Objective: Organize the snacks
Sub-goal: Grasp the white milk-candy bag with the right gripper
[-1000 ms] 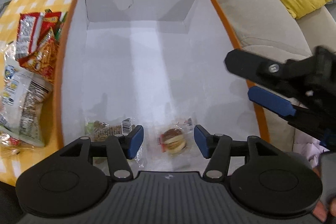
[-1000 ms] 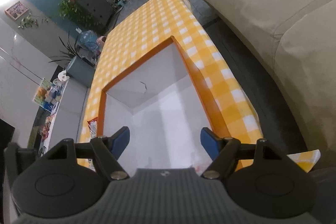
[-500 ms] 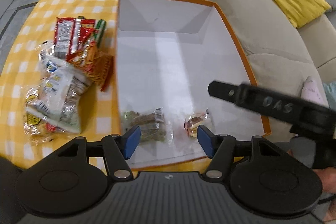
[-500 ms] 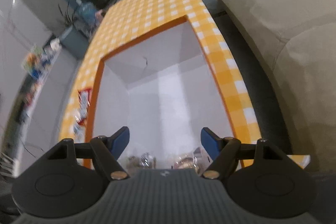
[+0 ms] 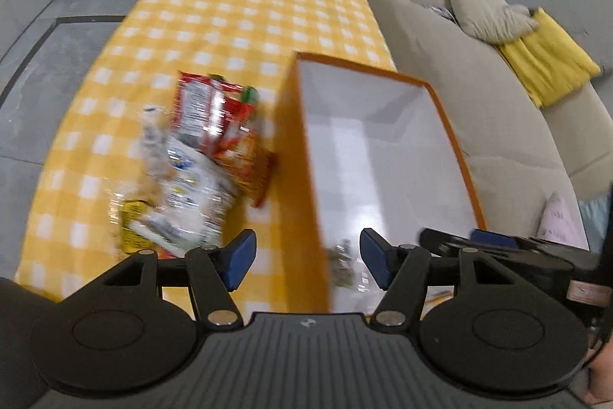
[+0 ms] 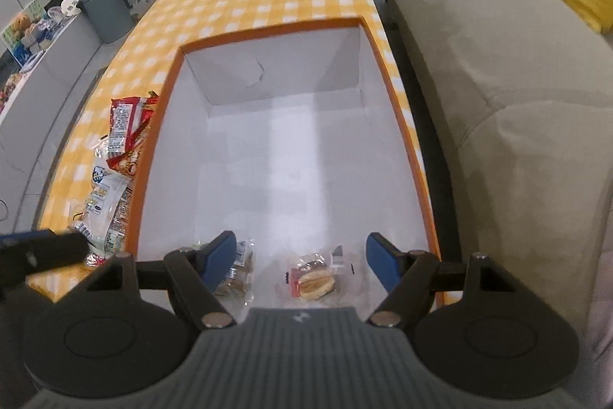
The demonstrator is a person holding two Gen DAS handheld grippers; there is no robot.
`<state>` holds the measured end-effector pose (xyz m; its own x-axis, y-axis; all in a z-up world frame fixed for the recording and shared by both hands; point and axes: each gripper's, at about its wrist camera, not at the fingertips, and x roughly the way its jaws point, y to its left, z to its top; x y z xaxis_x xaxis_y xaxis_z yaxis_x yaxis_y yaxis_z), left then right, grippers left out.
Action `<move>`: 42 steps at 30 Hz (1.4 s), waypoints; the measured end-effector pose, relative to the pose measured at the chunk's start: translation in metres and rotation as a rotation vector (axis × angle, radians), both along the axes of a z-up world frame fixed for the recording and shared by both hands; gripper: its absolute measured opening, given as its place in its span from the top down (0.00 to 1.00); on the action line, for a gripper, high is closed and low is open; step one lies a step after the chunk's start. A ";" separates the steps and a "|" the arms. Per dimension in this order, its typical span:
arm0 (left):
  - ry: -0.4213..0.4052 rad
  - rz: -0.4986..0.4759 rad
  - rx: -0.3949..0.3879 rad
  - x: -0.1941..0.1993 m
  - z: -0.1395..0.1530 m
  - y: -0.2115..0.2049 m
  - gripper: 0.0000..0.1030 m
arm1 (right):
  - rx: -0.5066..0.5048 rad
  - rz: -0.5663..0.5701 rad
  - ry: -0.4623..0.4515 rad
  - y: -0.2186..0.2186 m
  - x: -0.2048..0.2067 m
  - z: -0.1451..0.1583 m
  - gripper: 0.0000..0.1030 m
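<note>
The left hand-held gripper [image 5: 304, 257] is empty; its jaws have just been opening and now stand partly apart, straddling the near orange wall of the box [image 5: 302, 179], low in the left wrist view. The pile of snack packets [image 5: 199, 171] lies on the yellow checked tabletop [image 5: 230, 6], just left of the box at mid-frame, blurred. The right hand-held gripper [image 6: 300, 257] also holds nothing, jaws wide, hanging over the box's near end at the bottom of its view. Two snacks lie on the white floor there: a small bun in clear wrap [image 6: 314, 280] and a wrapped biscuit pack [image 6: 239, 275], the latter partly hidden behind the left finger.

The packets overlap loosely, so a pinch on the heap may catch two at once or only a slippery film edge, and one could drop onto the tabletop. The box looks light; a finger clipping its wall could shove it toward the tabletop's right edge, beside the sofa [image 6: 498, 83]. The two grippers are close and could collide.
</note>
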<state>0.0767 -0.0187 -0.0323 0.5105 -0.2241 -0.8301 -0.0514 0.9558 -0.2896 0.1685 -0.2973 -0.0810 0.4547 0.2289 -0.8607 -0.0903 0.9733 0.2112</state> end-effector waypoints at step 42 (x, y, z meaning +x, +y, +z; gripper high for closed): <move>0.244 0.353 -0.181 0.016 -0.105 0.193 0.29 | 0.294 -0.110 0.186 0.210 0.042 -0.091 0.23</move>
